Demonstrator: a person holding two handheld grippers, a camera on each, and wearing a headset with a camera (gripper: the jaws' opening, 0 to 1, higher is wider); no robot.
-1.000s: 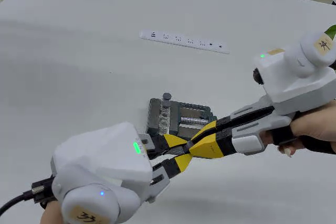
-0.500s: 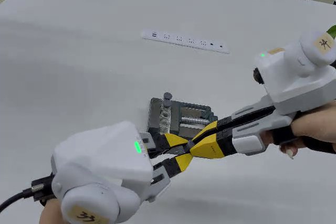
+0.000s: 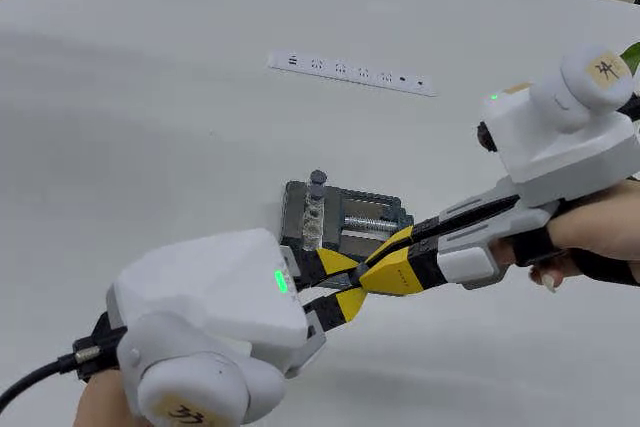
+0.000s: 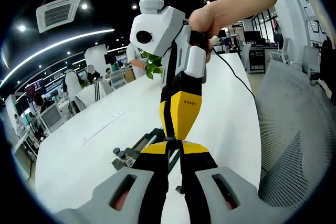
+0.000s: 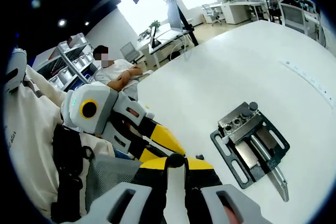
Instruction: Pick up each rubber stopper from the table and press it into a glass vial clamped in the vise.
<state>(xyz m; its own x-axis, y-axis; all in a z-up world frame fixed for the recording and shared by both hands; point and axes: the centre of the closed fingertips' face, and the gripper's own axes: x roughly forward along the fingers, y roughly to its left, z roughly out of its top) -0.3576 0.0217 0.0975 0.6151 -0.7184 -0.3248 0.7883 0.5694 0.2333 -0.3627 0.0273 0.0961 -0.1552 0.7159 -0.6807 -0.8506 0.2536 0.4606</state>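
**Item: stopper-to-vial pressing, mid-task.**

- Vise (image 3: 345,219): on the desk (image 3: 150,147), at centre. It clamps a glass vial (image 3: 313,215) already topped with a rubber stopper (image 3: 318,178).
- Open vial mouths (image 5: 239,121): beside the stoppered vial, not yet filled.
- Left hand-held gripper (image 4: 173,148): jaws drawn narrow, tips together.
- Right hand-held gripper (image 5: 176,163): also narrow. Its tips cross the left's just beside the near side of the vise. It cannot be told whether either holds a stopper.
- Small grey piece (image 5: 199,157): on the desk by the tips, probably a loose stopper.
- Step judged: fetching the next stopper. The next move calls for a firm grasp, then carrying it over an open mouth.
- Change from a second ago: both grippers have shifted slightly, and their tips stay crossed. The vise is unmoved.
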